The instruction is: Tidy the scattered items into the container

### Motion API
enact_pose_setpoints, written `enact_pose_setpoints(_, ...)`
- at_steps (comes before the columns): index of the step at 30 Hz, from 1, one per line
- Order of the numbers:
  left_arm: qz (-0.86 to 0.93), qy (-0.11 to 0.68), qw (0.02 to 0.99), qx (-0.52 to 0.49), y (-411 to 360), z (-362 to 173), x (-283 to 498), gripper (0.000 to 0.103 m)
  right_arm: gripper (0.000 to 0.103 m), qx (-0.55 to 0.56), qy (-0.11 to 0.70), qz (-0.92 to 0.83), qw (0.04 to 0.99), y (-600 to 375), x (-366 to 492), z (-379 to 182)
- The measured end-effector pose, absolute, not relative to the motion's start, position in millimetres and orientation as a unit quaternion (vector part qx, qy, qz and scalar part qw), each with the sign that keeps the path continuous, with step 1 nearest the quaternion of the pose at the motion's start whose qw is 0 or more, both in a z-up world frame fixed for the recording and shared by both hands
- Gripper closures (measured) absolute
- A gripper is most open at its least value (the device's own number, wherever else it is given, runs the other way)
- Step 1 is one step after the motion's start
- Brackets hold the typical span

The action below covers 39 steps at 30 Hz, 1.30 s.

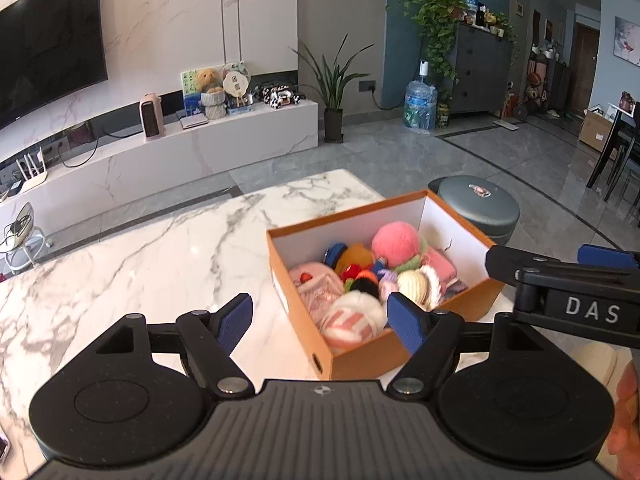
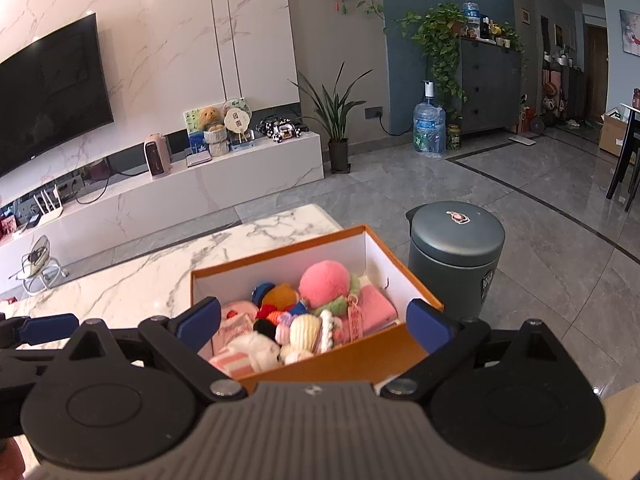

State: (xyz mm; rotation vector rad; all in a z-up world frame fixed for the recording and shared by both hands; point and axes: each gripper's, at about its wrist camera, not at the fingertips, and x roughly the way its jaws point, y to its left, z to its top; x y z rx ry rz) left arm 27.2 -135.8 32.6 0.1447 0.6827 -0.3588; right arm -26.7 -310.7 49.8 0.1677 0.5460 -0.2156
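An orange cardboard box (image 1: 360, 362) with a white inside stands near the right end of a marble table (image 1: 160, 260). It holds several soft toys, among them a pink pompom ball (image 1: 395, 243), a pink cloth (image 2: 378, 308) and a white and pink plush (image 1: 354, 320). My left gripper (image 1: 318, 302) is open and empty, hovering at the box's near left corner. My right gripper (image 2: 314, 305) is open wide and empty, just in front of the box (image 2: 340, 360), and also shows at the right of the left wrist view (image 1: 548, 258).
A grey lidded bin (image 2: 456, 240) stands on the floor right behind the table's end. A low white TV bench (image 1: 160, 152) with a heater and toys runs along the far wall. A potted plant (image 2: 338, 120) and water bottle (image 2: 429, 128) stand further back. A hand (image 1: 628, 420) shows at the lower right.
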Motion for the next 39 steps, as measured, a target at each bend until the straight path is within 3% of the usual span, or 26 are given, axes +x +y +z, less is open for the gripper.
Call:
enact_pose_setpoints(19, -0.16, 0.356, 0.917, 0.076, -121, 2, 14, 0.016, 0.003, 0.072, 0.306, -0.119, 0.942, -295, -46, 11)
enact_pose_setpoints(39, -0.153, 0.352, 0.92, 0.081, -123, 3, 10, 0.019, 0.003, 0.084, 0.309, -0.127, 0.939, -294, -47, 9)
